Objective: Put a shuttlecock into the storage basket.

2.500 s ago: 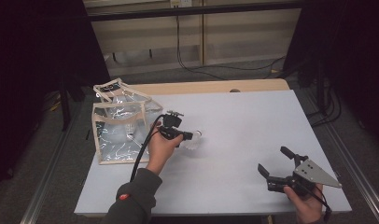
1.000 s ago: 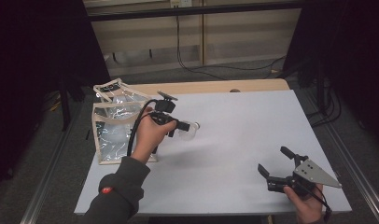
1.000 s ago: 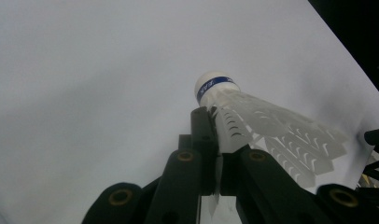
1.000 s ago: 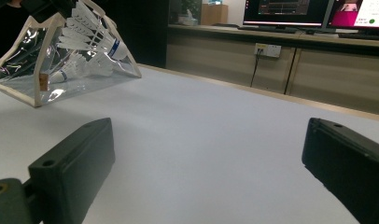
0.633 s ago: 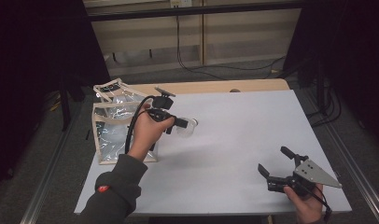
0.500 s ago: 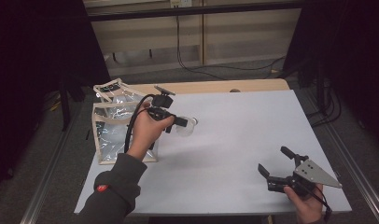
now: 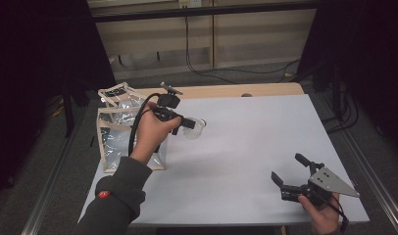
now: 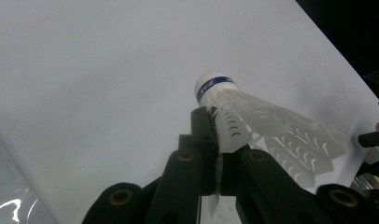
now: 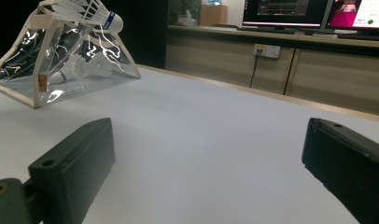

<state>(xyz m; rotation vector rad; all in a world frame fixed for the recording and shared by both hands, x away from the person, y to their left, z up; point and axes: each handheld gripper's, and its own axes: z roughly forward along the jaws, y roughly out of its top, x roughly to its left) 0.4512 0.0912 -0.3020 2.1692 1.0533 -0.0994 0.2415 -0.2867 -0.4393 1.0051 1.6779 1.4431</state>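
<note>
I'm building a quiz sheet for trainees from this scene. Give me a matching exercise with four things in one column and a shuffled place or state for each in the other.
Things:
1. white feathered shuttlecock with a blue band
2. clear plastic bag with beige trim
3. left tool
4. right tool

Places or states:
A. jaws wide apart, nothing between them
B. stands at the table's left edge
C. pinched by its feathers, above the table
D. jaws shut on feathers

Pairs: 1-C, 2-B, 3-D, 4-A

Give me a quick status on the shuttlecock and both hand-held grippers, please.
Left hand-held gripper shut on shuttlecock, above table. Right hand-held gripper open, idle. Clear bag beside left hand.
</note>
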